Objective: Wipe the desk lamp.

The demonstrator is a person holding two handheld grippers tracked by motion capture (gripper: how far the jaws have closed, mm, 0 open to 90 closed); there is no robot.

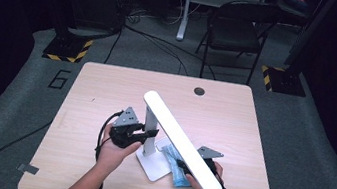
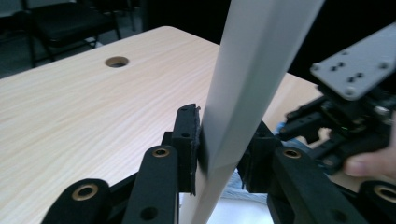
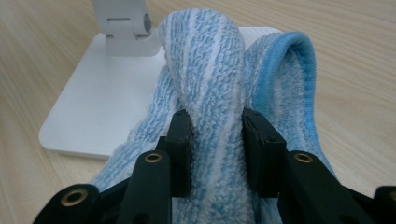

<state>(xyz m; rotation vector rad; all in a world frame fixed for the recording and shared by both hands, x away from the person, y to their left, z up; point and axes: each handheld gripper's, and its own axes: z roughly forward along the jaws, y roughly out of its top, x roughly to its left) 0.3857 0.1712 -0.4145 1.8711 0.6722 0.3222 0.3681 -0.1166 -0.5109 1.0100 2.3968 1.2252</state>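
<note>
At the left we have the left hand-held gripper [image 1: 149,133] clenched on the upright white post [image 2: 243,93] of the white desk lamp; in the left gripper view its jaws press the post from both sides. That grip is what steadies the lamp, so we keep it firm and low on the post and let the flat white base [image 1: 155,166] sit square on the pale wooden table [image 1: 106,90]. The long white light bar [image 1: 182,142] slants from the post top toward the right front, above the cloth, so we work under it without knocking it. To the right, the right hand-held gripper [image 3: 215,140] grasps a bunched fold of the blue-and-white striped terry cloth [image 3: 210,70], which lies partly on the base's right edge and partly on the table. As we judge it, the step is wiping the base: we keep the fold pinched tight, press the cloth flat and draw it in even strokes across the plate toward the hinge [image 3: 127,28].
</note>
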